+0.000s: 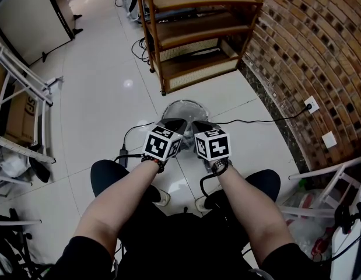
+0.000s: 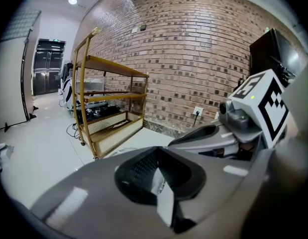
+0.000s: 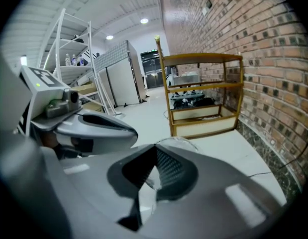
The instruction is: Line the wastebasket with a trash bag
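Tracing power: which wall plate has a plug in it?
The farther wall plate, holding a black plug; the nearer plate is bare.

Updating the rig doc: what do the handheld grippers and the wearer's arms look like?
Left gripper and right gripper: smooth grey shells, dark ribbed pads, each with a white cube of black square markers. Black short sleeves; dark wristbands.

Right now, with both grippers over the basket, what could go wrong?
1. The left gripper and right gripper are shut on what looks like thin clear bag film. A hard pull apart could tear it or make it slip out.
2. The basket stands free on smooth tile, so a tug may tip or slide it.
3. A cable runs close by and could snag.
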The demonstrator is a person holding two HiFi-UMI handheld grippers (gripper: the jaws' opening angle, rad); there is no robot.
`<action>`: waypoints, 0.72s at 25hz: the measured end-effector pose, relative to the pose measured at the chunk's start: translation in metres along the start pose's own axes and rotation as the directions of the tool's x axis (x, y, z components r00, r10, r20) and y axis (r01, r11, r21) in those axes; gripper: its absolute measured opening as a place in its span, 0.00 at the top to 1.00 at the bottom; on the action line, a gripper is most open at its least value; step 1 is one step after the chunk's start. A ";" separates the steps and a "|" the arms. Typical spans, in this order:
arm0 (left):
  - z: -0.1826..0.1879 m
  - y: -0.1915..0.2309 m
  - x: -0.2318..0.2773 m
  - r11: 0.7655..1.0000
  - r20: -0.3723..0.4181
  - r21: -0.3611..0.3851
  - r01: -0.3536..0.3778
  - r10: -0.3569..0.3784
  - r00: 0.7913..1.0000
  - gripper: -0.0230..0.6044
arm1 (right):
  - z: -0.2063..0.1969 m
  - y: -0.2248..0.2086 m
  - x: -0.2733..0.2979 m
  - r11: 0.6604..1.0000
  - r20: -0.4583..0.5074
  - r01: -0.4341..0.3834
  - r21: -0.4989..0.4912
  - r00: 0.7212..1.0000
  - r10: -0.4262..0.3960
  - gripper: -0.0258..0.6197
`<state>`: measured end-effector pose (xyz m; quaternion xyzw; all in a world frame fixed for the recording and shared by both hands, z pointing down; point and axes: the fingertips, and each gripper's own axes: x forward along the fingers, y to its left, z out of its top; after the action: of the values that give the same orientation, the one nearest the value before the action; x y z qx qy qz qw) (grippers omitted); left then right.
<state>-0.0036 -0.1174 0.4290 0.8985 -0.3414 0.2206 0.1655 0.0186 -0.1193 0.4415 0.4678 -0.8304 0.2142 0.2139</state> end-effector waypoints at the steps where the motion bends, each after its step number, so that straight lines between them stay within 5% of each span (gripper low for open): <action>1: 0.000 -0.001 0.000 1.000 0.001 0.000 -0.001 0.001 1.000 0.96 | 0.000 0.001 0.000 1.000 0.001 -0.001 -0.005 1.000 0.001 0.96; 18: -0.004 -0.009 -0.003 1.000 0.012 0.017 -0.010 0.010 1.000 0.96 | -0.003 0.008 -0.007 1.000 0.014 -0.002 -0.025 1.000 0.002 0.96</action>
<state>-0.0001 -0.1080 0.4295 0.8994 -0.3451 0.2190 0.1547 0.0154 -0.1087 0.4386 0.4659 -0.8349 0.2007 0.2136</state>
